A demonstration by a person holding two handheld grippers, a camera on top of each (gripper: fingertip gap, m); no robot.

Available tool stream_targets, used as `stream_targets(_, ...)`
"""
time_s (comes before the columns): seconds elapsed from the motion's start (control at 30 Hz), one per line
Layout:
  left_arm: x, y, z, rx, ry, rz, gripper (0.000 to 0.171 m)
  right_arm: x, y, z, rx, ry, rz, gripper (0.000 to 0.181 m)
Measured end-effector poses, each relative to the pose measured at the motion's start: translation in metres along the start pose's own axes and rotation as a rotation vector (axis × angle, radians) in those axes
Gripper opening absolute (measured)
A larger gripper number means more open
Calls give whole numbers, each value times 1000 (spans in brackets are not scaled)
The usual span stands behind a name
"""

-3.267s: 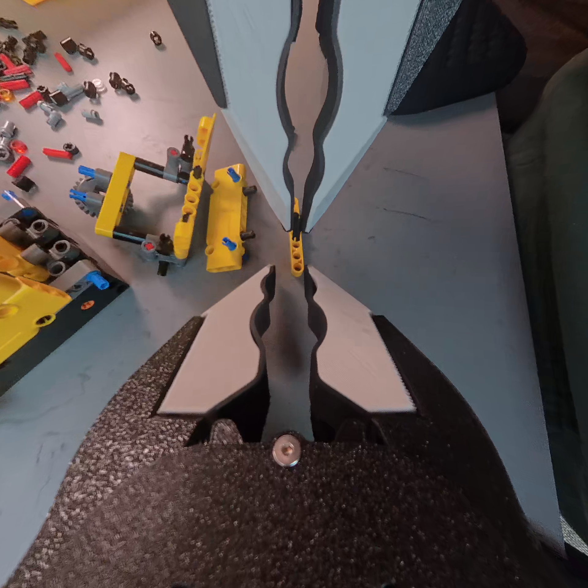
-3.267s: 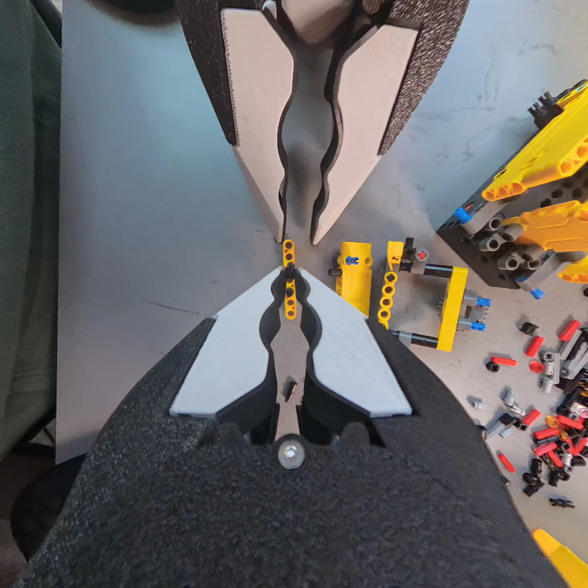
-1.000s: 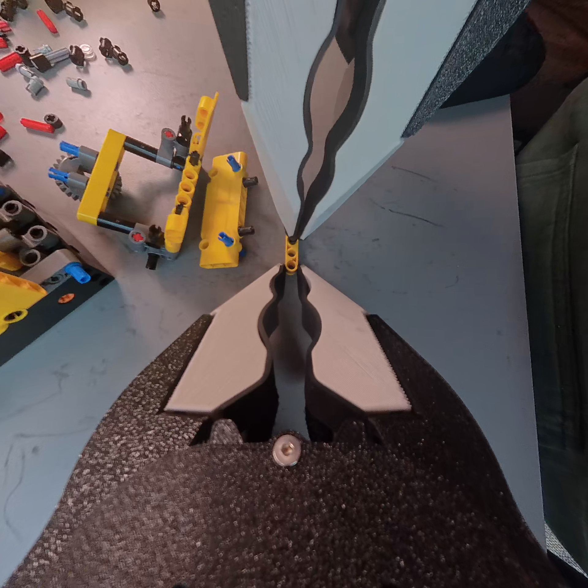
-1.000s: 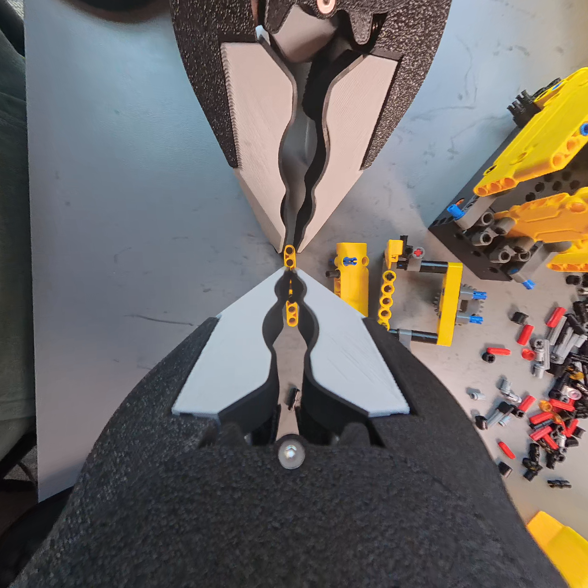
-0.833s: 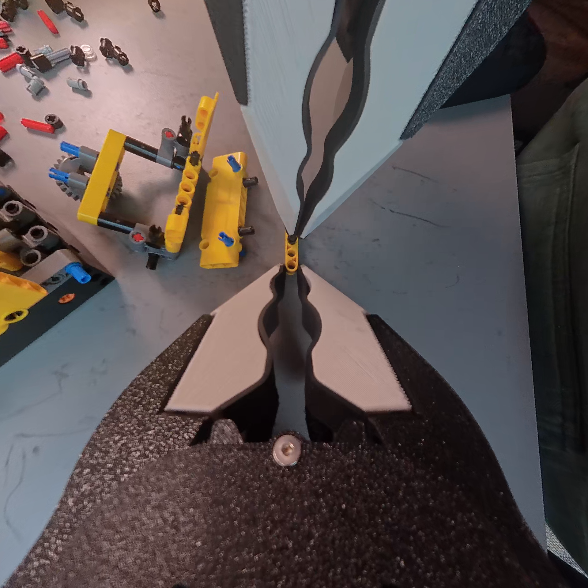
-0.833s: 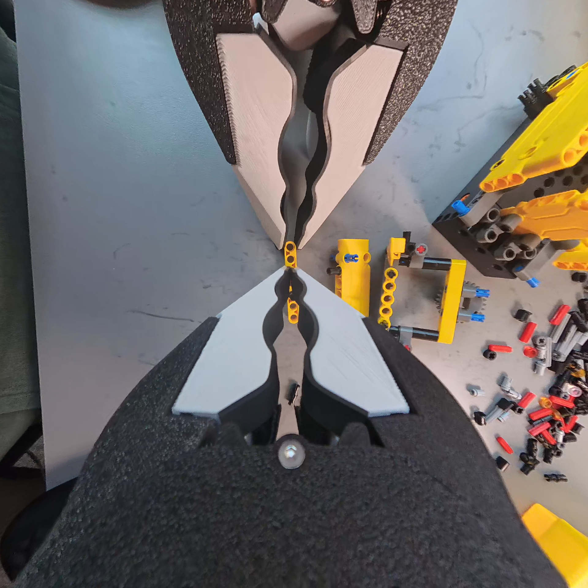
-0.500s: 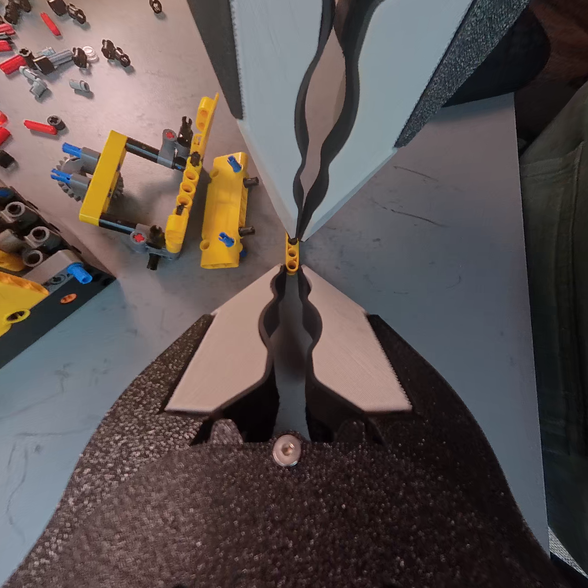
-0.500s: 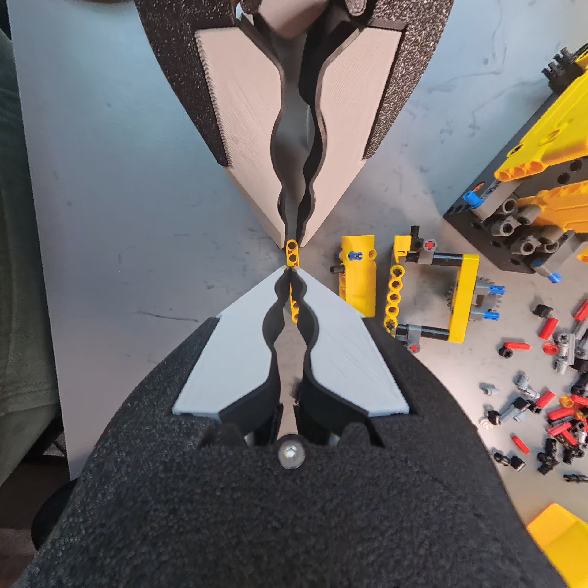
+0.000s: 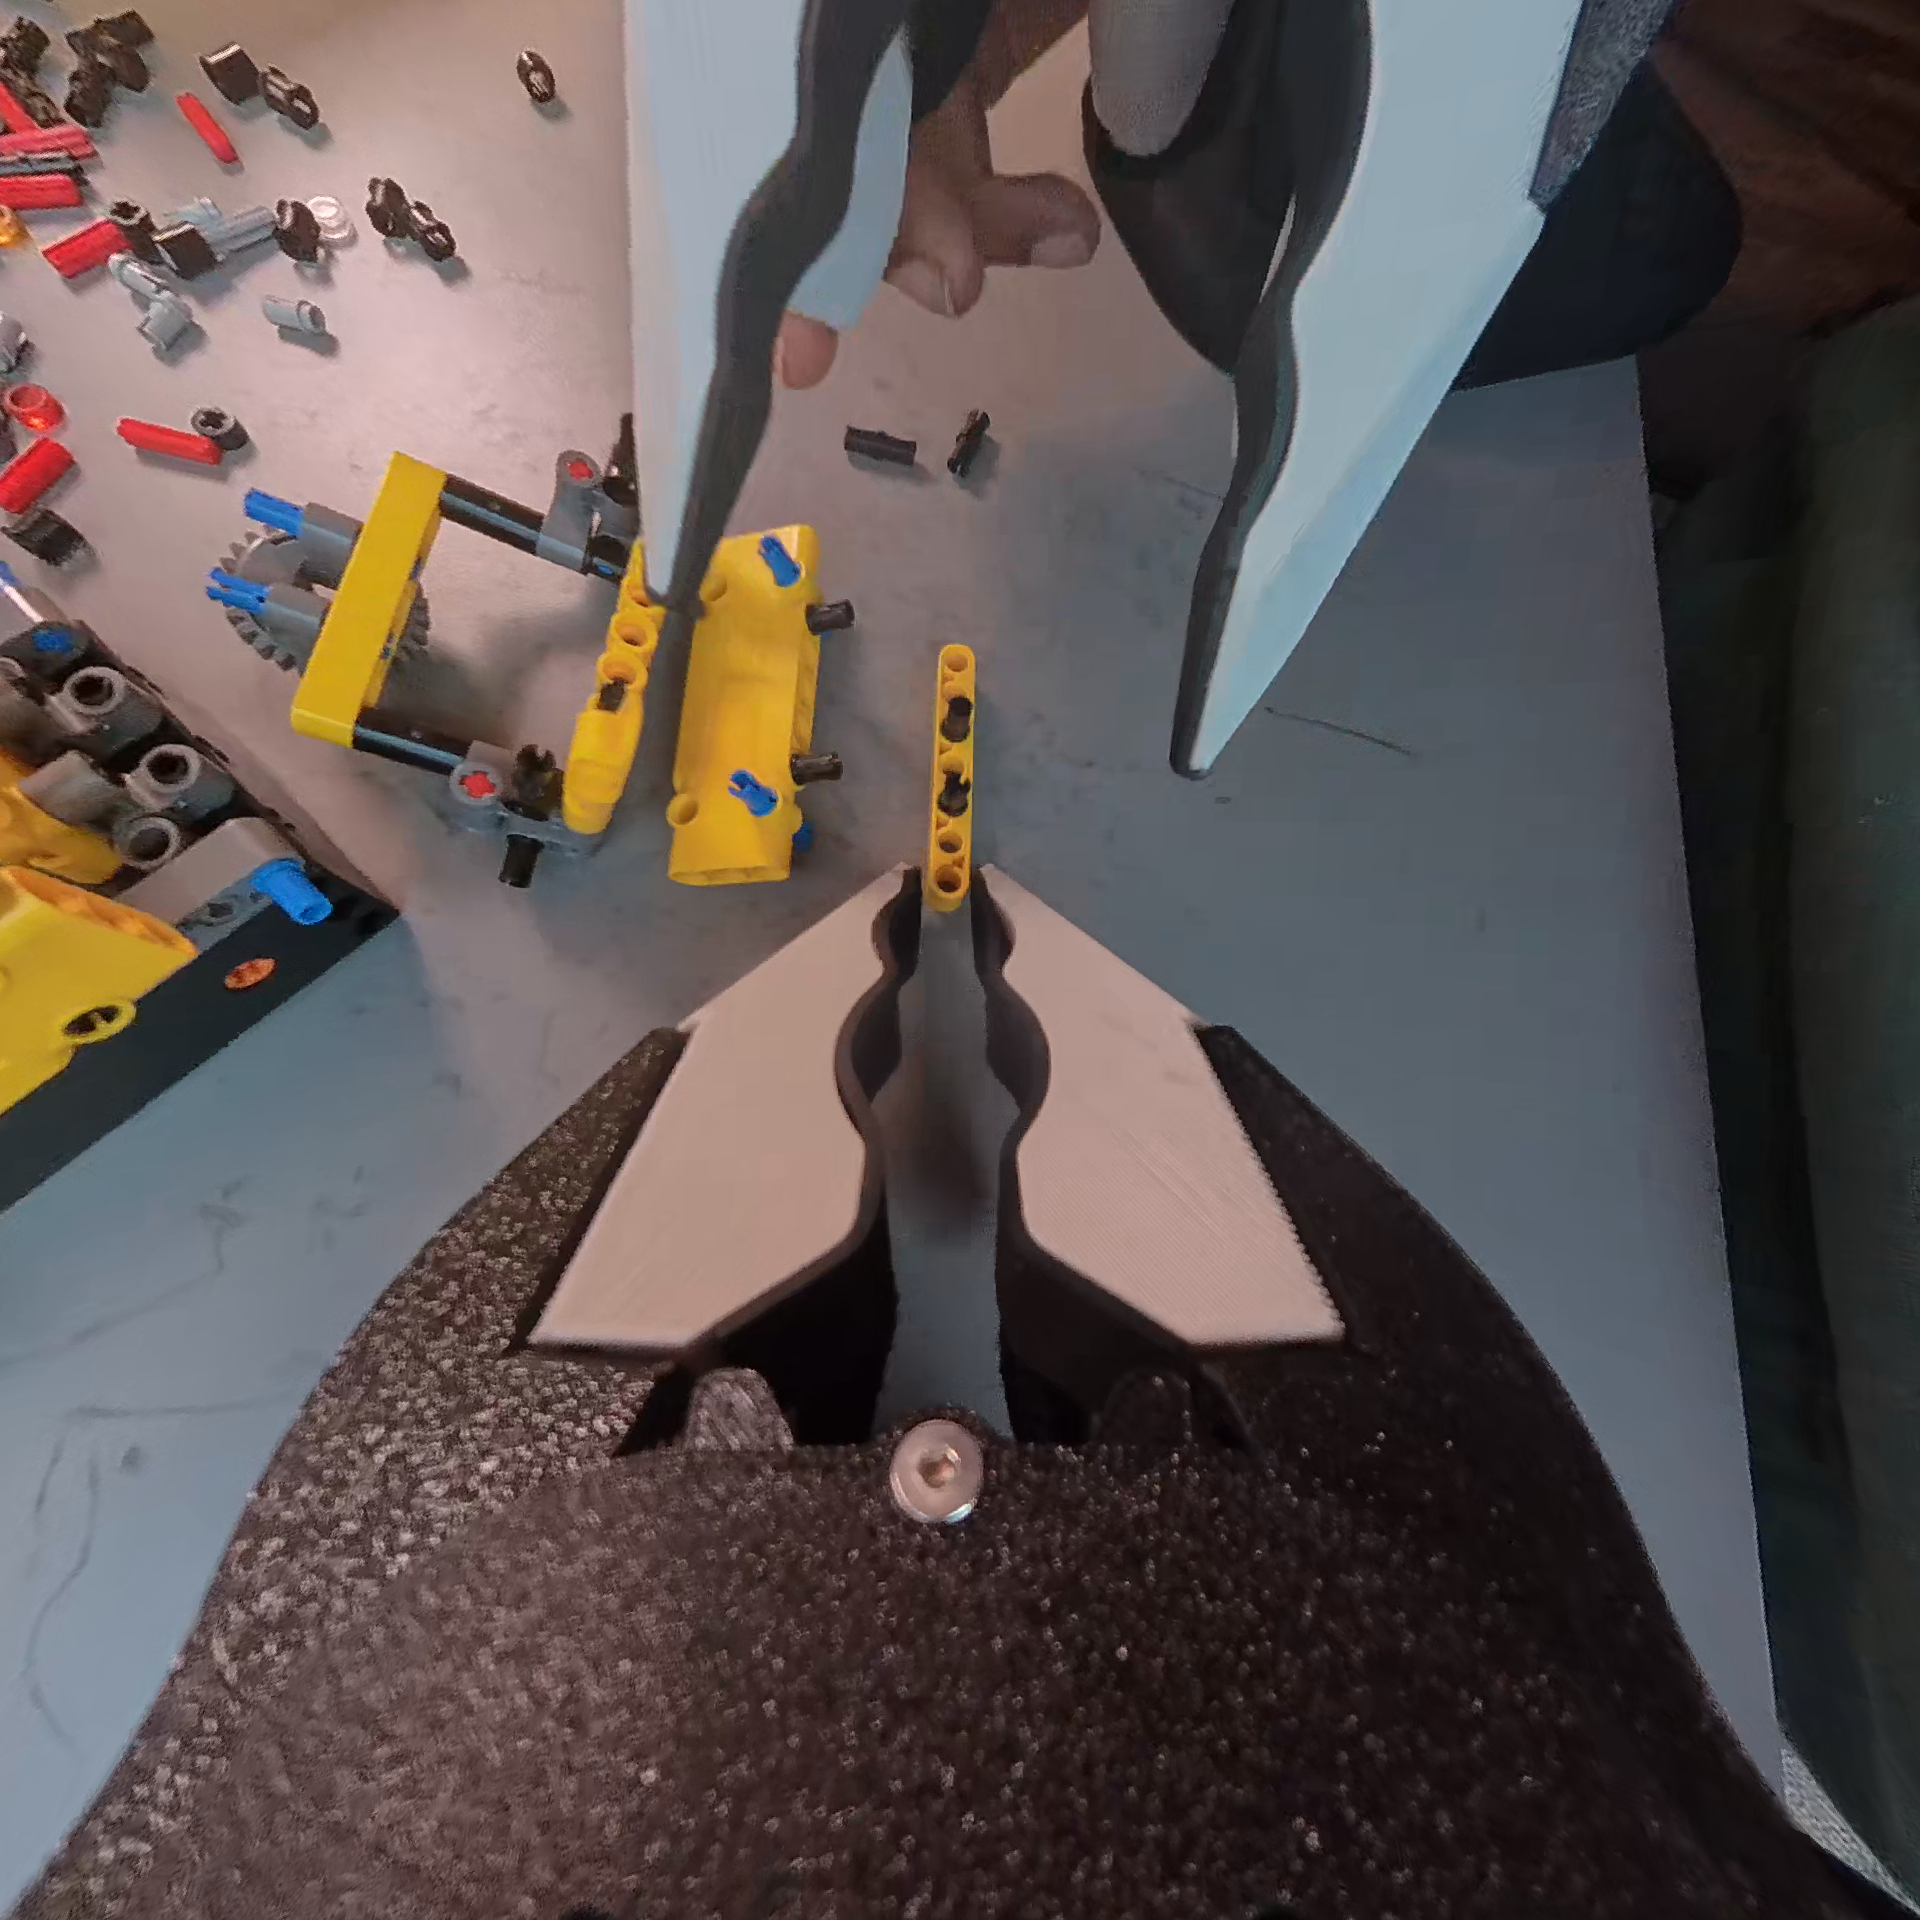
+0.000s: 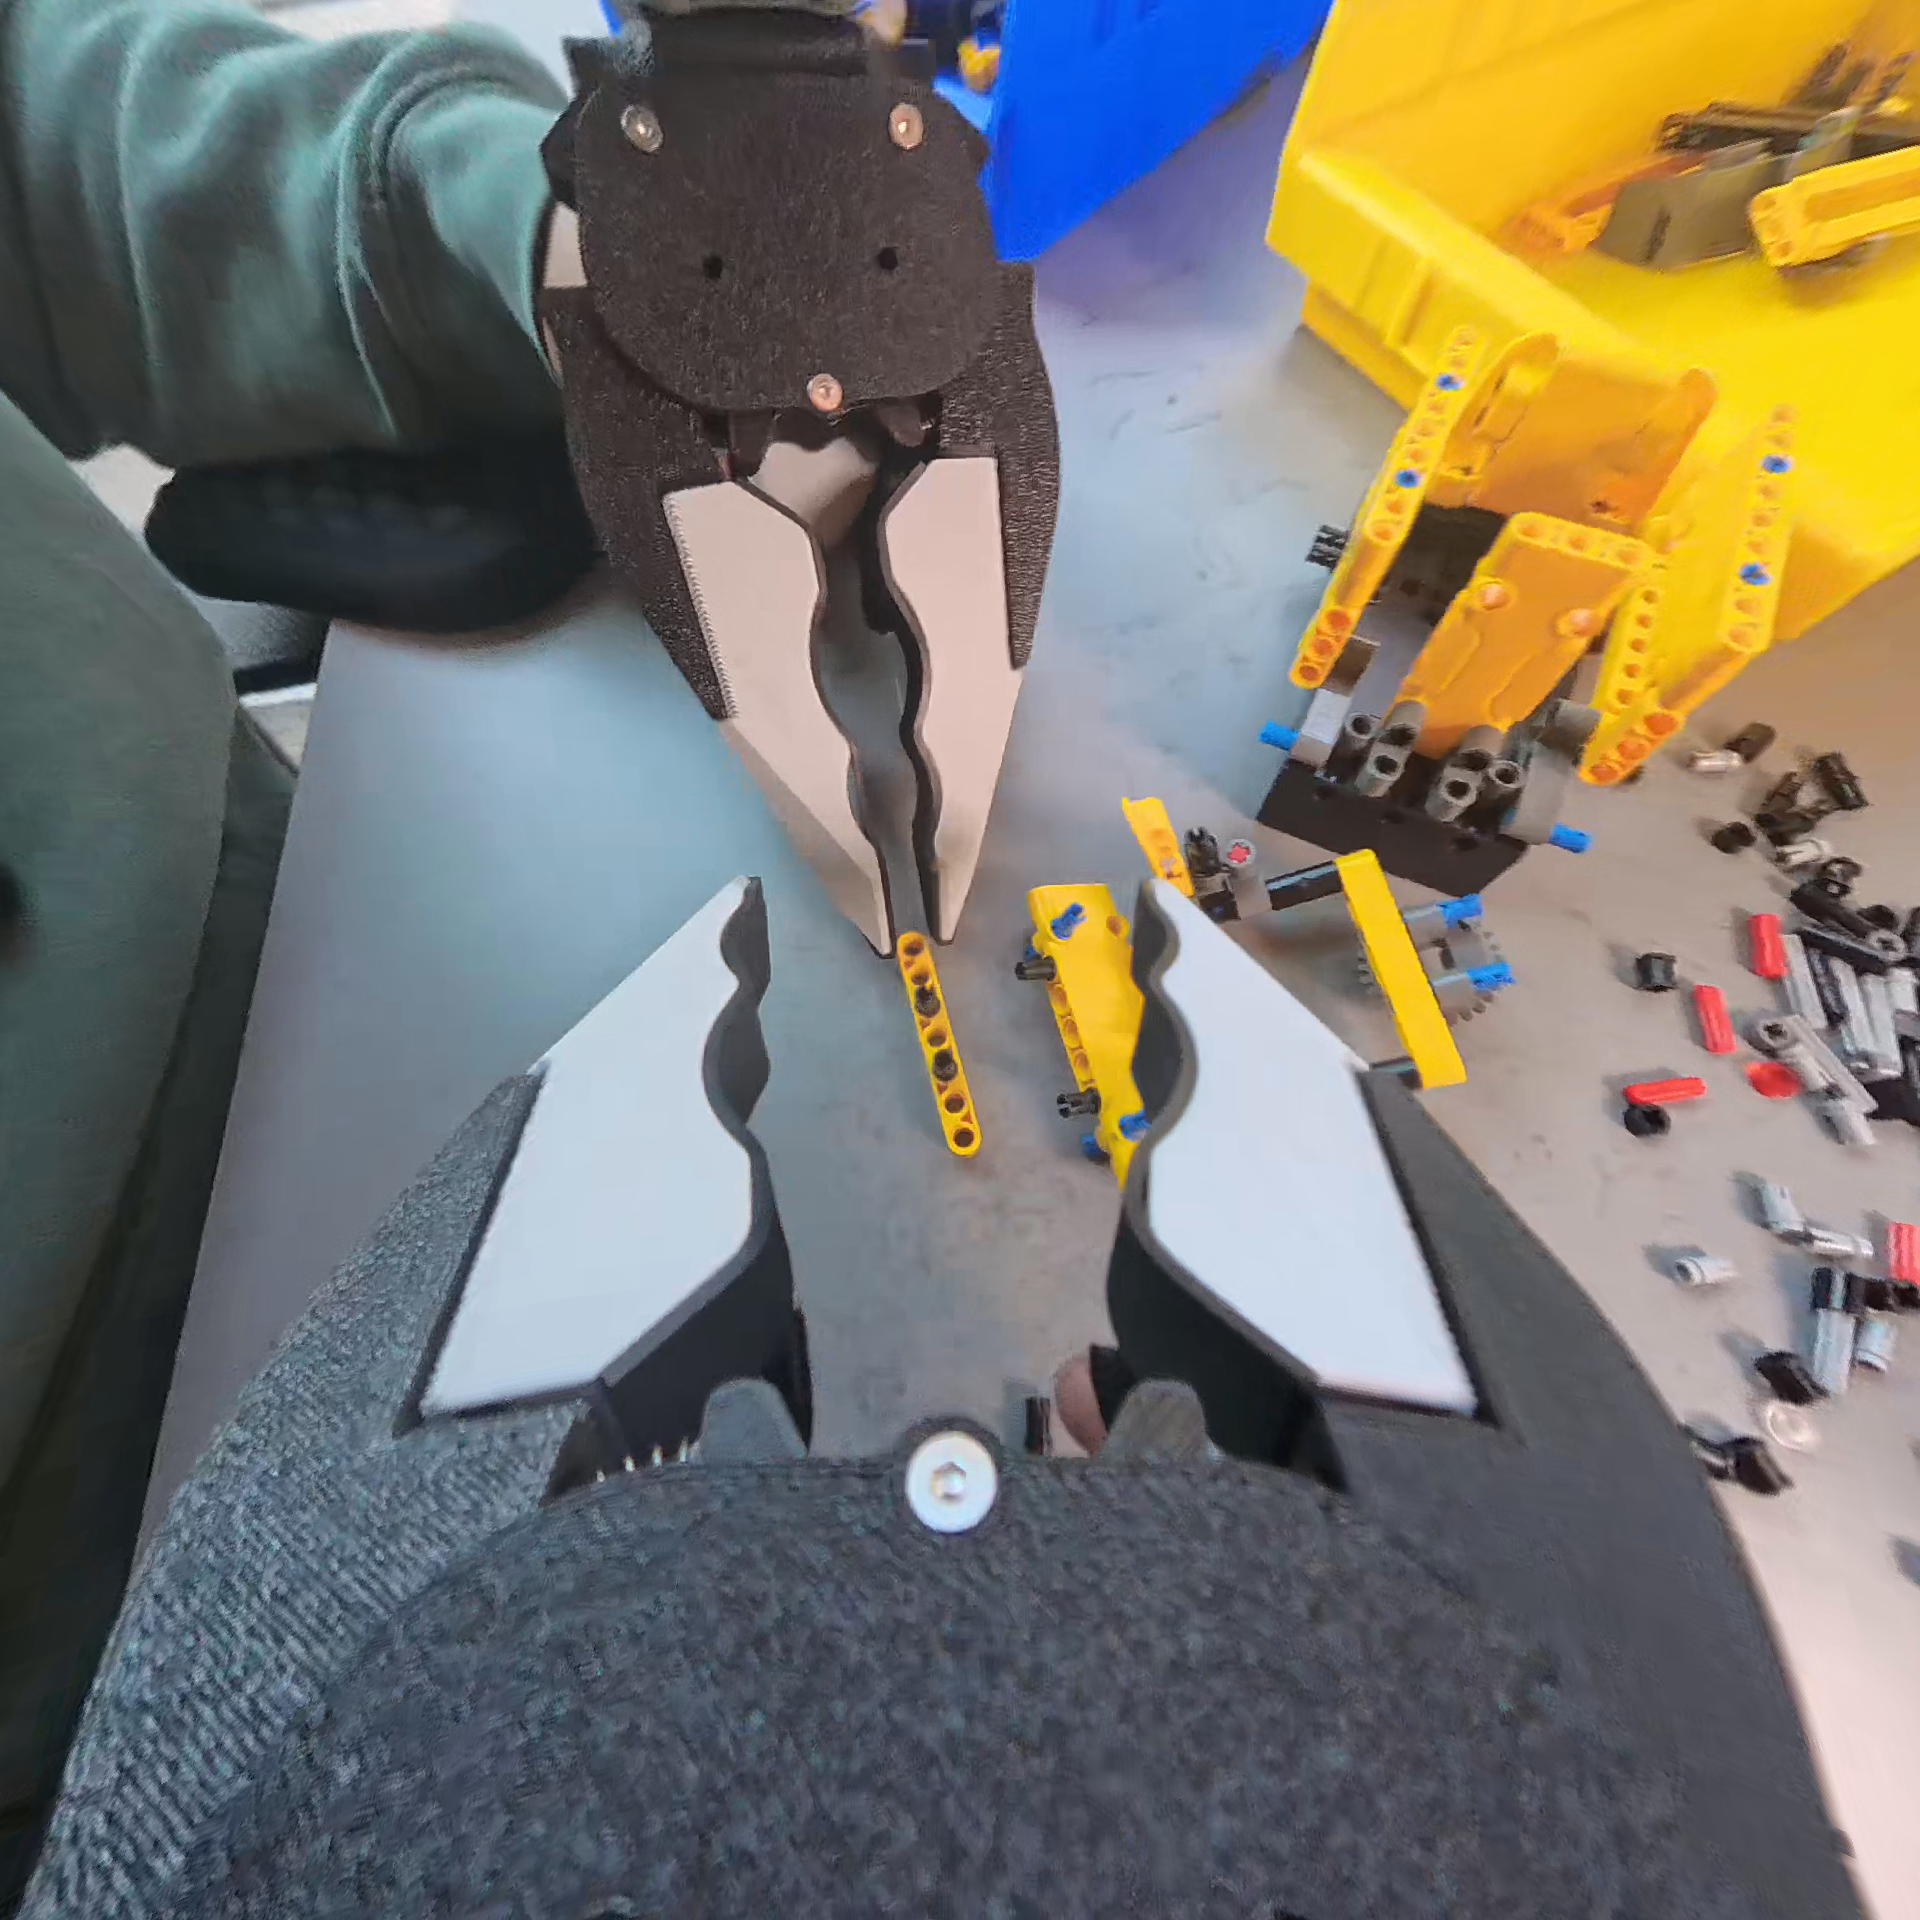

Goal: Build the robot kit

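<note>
A thin yellow beam (image 9: 952, 774) with a row of round holes, two of them plugged by black pins, lies flat on the grey worktop (image 9: 1403, 1039). The left hand-held gripper (image 9: 948, 883) has its fingers closed on the beam's near end, so that end is hidden between the tips; in the right wrist view the same tips meet at the beam's far end (image 10: 938, 1041). The right hand-held gripper (image 10: 951, 904) hangs above with its fingers spread wide, one on either side of the beam and touching nothing. The beam's long axis runs straight from one gripper toward the other. Just beside it lies a yellow block (image 9: 746, 707) with blue and black pins, partly covered by a right finger (image 9: 675, 312), then a yellow frame (image 9: 364, 613) whose gear is half hidden. Loose red, black and grey pieces (image 10: 1829, 1018) farther off are blurred and cut by the edge.
</note>
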State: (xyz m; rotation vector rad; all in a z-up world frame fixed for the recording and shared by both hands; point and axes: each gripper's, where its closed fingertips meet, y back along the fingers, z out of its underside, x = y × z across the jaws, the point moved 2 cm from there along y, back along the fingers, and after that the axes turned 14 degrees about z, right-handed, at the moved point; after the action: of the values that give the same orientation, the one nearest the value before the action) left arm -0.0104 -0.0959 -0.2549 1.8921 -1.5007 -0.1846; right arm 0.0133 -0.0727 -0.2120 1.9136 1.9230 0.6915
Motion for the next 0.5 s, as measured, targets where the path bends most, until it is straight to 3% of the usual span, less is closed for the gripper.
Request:
stream_targets(0.13,-2,4,-4,42,15,6,9,10,4,0,92,-61,44,64)
stream_targets(0.27,-1,7,-10,85,-3,0,9,23,10,-8,213,-103,79,22)
stream_targets(0.37,1,9,-14,108,-20,-10,12,29,12,-11,263,-114,97,20)
stream_targets(0.5,0,21,-27,195,-66,-44,16,36,22,-15,343,-120,132,0)
